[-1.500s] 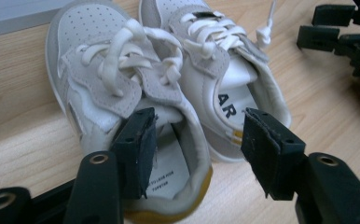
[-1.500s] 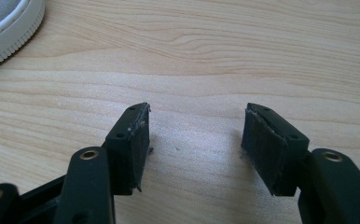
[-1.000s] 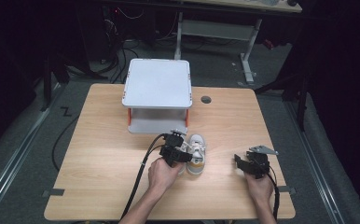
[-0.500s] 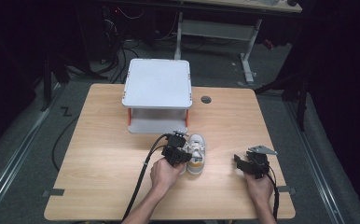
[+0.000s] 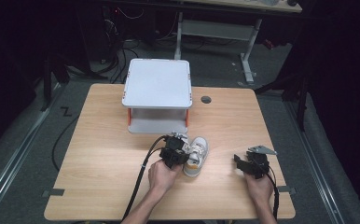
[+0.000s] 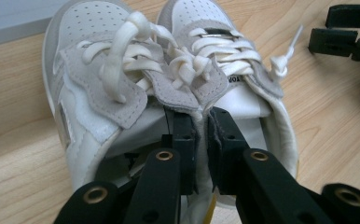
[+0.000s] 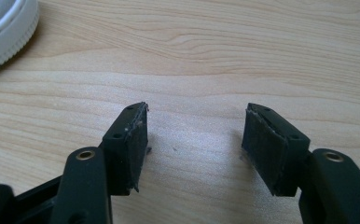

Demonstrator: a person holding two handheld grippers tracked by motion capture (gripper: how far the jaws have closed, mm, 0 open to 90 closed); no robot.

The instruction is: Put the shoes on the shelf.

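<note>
A pair of small white and grey sneakers (image 5: 197, 156) stands side by side on the wooden table (image 5: 103, 154), toes pointing away. My left gripper (image 5: 177, 151) reaches in from their heel end. In the left gripper view the left gripper (image 6: 199, 119) is shut on the two touching inner collars, between the left shoe (image 6: 89, 88) and the right shoe (image 6: 236, 65). My right gripper (image 5: 243, 163) rests low on the table to the right of the shoes, apart from them. Its jaws stand open over bare wood (image 7: 194, 135), with a shoe sole (image 7: 3, 30) at the top left.
A white two-level shelf (image 5: 157, 84) with orange posts stands behind the shoes at the table's middle back. A round cable hole (image 5: 206, 99) lies to its right. A black cable (image 5: 141, 182) trails from the left gripper toward the front edge.
</note>
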